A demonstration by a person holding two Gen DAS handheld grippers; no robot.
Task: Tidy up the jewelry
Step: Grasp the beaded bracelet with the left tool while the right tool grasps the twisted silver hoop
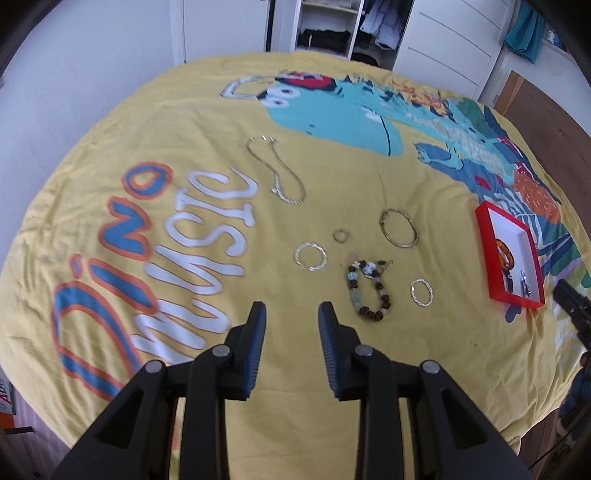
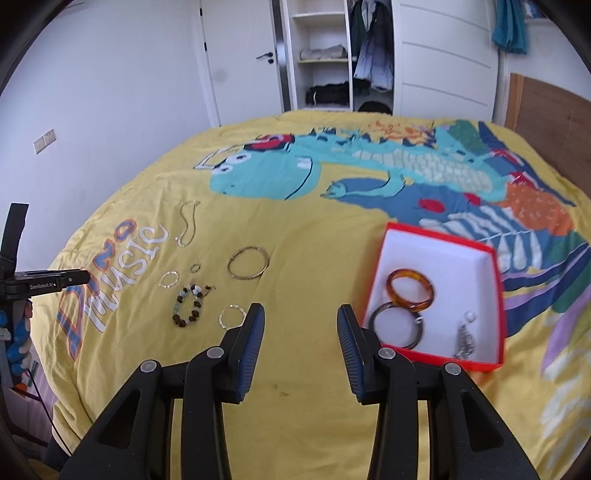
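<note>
Both our grippers, left gripper (image 1: 291, 314) and right gripper (image 2: 301, 317), hang open and empty, so we're picking a piece. Nearest: beaded bracelet (image 1: 369, 290), twisted ring (image 1: 421, 292). Farther right, the red box (image 2: 495, 295) wants filling; probably a low pinch next.

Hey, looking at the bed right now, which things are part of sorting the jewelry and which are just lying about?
Part of the job:
- red box, holding an amber bangle and a dark bangle
- chain necklace
- gold hoop
- small ring
- two twisted silver hoops
- beaded bracelet

Just lying about:
- dinosaur bedspread
- wardrobe clothes
- teal towel
</note>
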